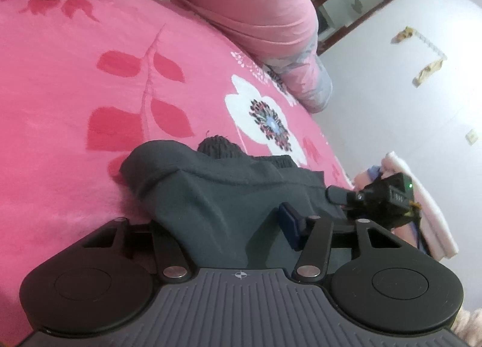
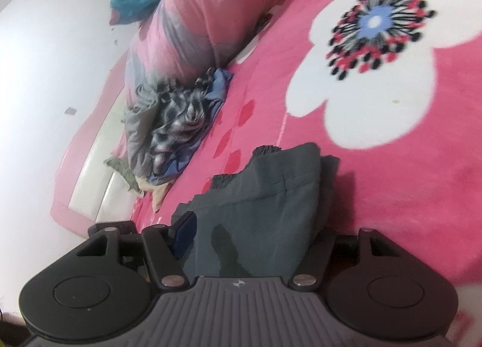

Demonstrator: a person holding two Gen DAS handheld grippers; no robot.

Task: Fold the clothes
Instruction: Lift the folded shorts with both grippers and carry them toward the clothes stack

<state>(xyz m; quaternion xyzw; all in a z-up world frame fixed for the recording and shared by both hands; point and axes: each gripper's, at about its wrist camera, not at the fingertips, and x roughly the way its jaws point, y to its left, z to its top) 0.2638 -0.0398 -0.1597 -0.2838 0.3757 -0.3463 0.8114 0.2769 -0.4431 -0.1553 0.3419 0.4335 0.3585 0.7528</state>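
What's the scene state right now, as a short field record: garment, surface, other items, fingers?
garment: dark grey fleece garment with ribbed knit cuffs, bunched, lying on the bed
surface: pink floral plush blanket with a big white flower print
left gripper: garment fabric lies between its fingers; grip not confirmed
right gripper: same garment between its fingers; grip not confirmed
other clothes: crumpled pile of striped grey and blue fabric against the rolled pink quilt
fold status: not yet folded flat
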